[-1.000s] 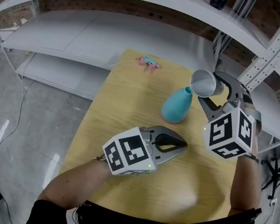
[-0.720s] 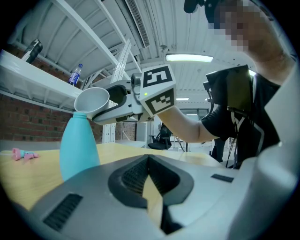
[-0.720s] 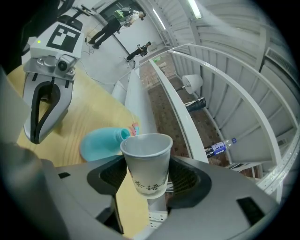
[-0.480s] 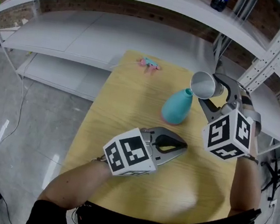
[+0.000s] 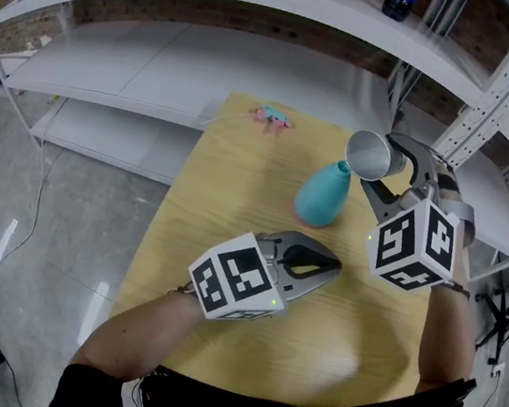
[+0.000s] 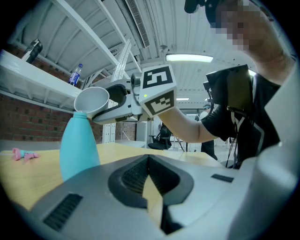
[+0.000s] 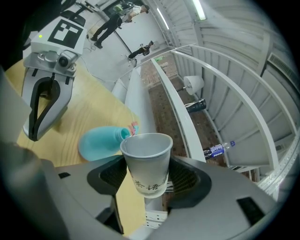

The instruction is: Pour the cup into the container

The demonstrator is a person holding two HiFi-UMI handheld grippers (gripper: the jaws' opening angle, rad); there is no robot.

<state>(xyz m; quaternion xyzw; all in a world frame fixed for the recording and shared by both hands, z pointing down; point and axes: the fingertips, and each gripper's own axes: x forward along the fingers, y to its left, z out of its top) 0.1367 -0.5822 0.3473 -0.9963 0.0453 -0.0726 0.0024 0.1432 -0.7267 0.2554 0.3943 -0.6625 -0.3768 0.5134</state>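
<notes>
One wooden table (image 5: 237, 195), concrete floor (image 5: 44, 214), white shelving (image 5: 162, 61), brick wall (image 6: 28, 124).

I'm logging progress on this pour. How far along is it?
Done: the cup sits clamped in the right gripper, held up off the table. In hand: it is tipped sideways, rim at the mouth of the teal container; no stream shows. Left: finishing the pour. The left gripper idles shut over the table.

A pale wooden table (image 5: 221, 207) carries a teal vase (image 5: 320, 196), upright toward its far right. A small pink thing (image 5: 271, 116) lies near the far edge.
</notes>
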